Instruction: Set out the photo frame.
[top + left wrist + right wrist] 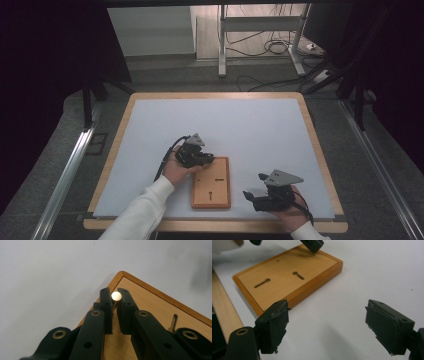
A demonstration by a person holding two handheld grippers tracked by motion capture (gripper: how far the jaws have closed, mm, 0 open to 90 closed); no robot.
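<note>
Left claw pinching a peg at the board's corner, right claw wide and waiting.

Over on the left, the left gripper [207, 159] sits at the ten o'clock corner of the wooden board [211, 192], jaws closed in tight on a small round metal peg [116, 296], whose bright end shines between the pads in the left gripper view. The board lies flat on the pale table mat [215, 125], near its six o'clock edge, two keyhole slots [298, 275] cut into its face. Moving right: the right gripper [252, 196] hovers low off the board's four o'clock side, just beside it, jaws spread wide apart, bare mat between them, nothing gripped. The person's white sleeve [145, 210] comes in at seven o'clock.
</note>
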